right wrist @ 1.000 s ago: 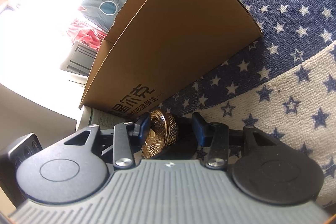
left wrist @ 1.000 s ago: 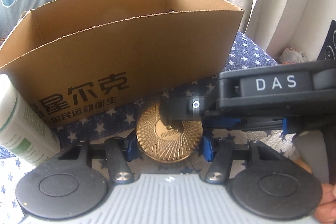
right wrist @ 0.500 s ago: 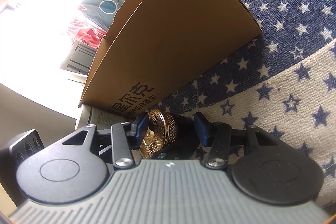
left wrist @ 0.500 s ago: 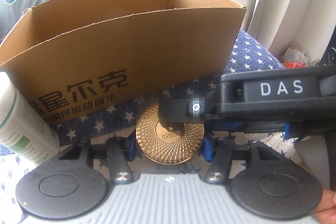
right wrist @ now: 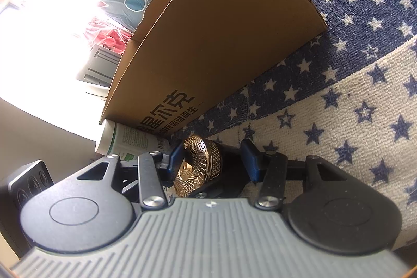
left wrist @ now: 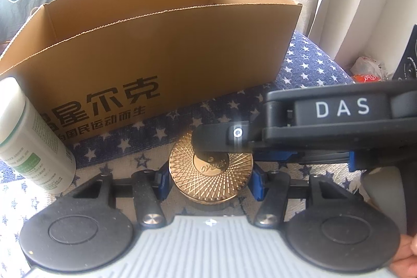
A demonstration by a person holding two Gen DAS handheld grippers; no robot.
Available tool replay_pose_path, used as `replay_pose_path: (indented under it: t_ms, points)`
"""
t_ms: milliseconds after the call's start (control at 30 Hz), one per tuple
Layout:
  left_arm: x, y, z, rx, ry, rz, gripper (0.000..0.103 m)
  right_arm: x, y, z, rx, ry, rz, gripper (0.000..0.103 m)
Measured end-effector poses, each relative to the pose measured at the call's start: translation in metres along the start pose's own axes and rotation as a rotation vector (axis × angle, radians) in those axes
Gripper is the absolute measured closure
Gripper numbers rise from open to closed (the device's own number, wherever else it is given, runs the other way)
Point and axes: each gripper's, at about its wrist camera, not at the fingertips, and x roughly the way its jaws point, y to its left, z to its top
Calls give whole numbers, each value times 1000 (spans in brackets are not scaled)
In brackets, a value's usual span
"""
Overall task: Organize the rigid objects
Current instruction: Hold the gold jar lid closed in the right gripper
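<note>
Gold jar (left wrist: 210,175), round with a knurled rim and patterned lid, sits on the star-print cloth (right wrist: 351,100) just near of the open cardboard box (left wrist: 156,54). Left tongs (left wrist: 210,177) clench it, blue pads pressed against both sides of the lid. Right tongs (right wrist: 212,160) reach in from the right, released around the jar: the lid side touches one pad (right wrist: 177,155), the other stands apart. At far left, a white bottle (left wrist: 31,145) stands beside the box.
</note>
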Motion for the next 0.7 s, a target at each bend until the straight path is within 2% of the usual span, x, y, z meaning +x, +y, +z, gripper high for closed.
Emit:
replay_pose_path:
  t_ms: [267, 500, 700]
  points:
    - [1, -2, 1, 1, 1, 5, 46, 0, 0, 0, 4, -1, 3, 55]
    - [1, 3, 0, 1, 2, -20, 46, -1, 1, -1, 5, -4, -8, 55]
    - [-3, 4, -3, 39, 5, -25, 45, -2, -1, -1, 16, -8, 0, 55]
